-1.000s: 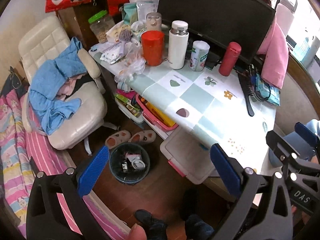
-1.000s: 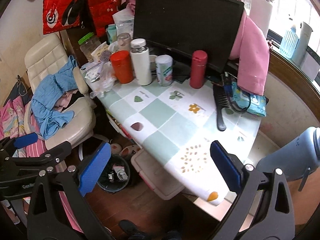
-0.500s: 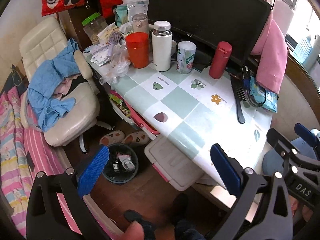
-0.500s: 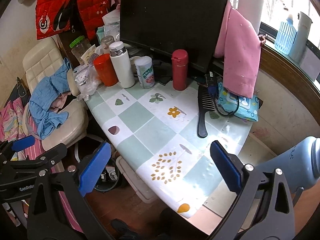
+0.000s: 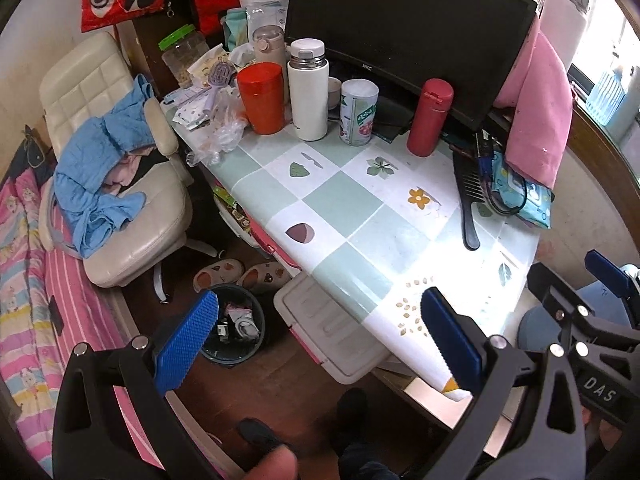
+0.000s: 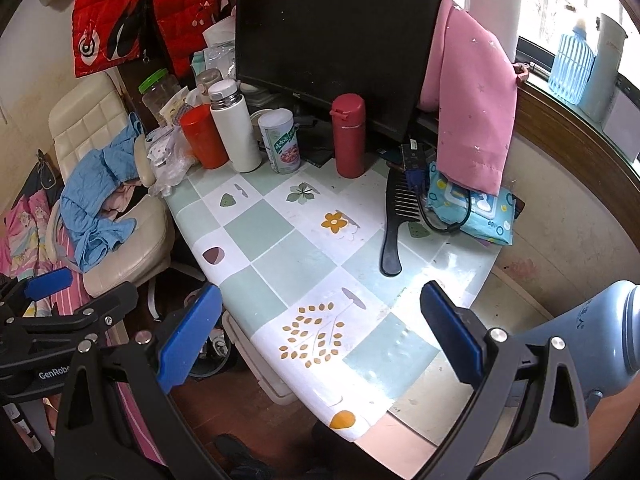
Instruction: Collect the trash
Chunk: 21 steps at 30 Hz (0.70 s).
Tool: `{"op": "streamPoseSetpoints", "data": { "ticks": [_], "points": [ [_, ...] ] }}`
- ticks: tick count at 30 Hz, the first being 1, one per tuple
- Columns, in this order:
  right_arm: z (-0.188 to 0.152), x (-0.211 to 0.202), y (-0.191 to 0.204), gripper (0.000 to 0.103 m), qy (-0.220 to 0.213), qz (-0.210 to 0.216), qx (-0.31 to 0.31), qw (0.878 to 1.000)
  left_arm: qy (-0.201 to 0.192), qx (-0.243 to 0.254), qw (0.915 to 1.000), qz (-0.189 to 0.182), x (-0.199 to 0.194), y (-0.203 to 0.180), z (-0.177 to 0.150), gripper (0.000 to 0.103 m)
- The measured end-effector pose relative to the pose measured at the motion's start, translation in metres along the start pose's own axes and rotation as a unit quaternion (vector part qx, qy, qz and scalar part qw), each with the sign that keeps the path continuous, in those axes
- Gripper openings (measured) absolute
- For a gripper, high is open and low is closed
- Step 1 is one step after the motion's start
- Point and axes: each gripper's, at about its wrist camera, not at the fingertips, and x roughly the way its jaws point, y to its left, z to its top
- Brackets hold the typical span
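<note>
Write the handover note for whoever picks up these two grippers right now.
Left gripper: open, empty, above the floor by the table's edge.
Right gripper: open, empty, over the table's near end.
Trash bin: on the floor beside the slippers, some rubbish already inside.
Likely trash: crumpled clear plastic and paper scraps at the table's far left corner, beside the red cup.
Done: nothing in hand.
Left: pick up the loose wrappers and drop them in the bin.
</note>
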Motion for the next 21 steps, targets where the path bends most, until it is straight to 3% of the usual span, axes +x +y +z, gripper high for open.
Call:
{"op": "streamPoseSetpoints", "data": {
  "ticks": [21],
  "points": [
    [-0.0097,-0.007,-0.0082,0.098,0.0,-0.008,0.018,1.0,0.012,0.018,0.9998,-0.003,0.0,-0.0077,-0.004,0.098]
  ]
}}
